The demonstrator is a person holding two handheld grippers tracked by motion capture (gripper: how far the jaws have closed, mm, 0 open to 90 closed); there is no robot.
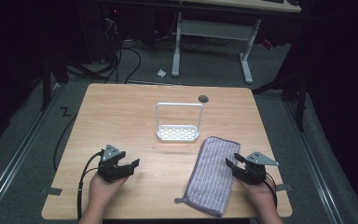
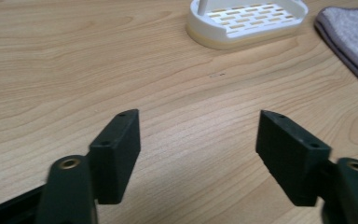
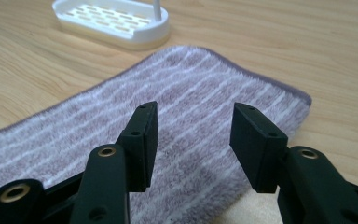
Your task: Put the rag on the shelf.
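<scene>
1. Desk [image 1: 135,107] of pale wood carries everything, set on a grey floor.
2. Striped grey towel [image 1: 213,173] lies flat toward the desk's near right corner, one end close to the near edge.
3. White rack [image 1: 178,132] with a tall wire hoop sits mid-desk, just beyond the towel.
4. Left gripper [image 1: 135,164], near the left edge, spreads its jaws wide over bare wood.
5. Right gripper [image 1: 231,159] hangs parted and empty at the towel's right border.

- I take this for a lab or test room, though the dark edges hide much.
- Wooden table [image 1: 121,107] on grey carpet [image 1: 23,135].
- Loose cables [image 1: 121,56] trail beneath a white-legged desk [image 1: 214,28] behind.
</scene>
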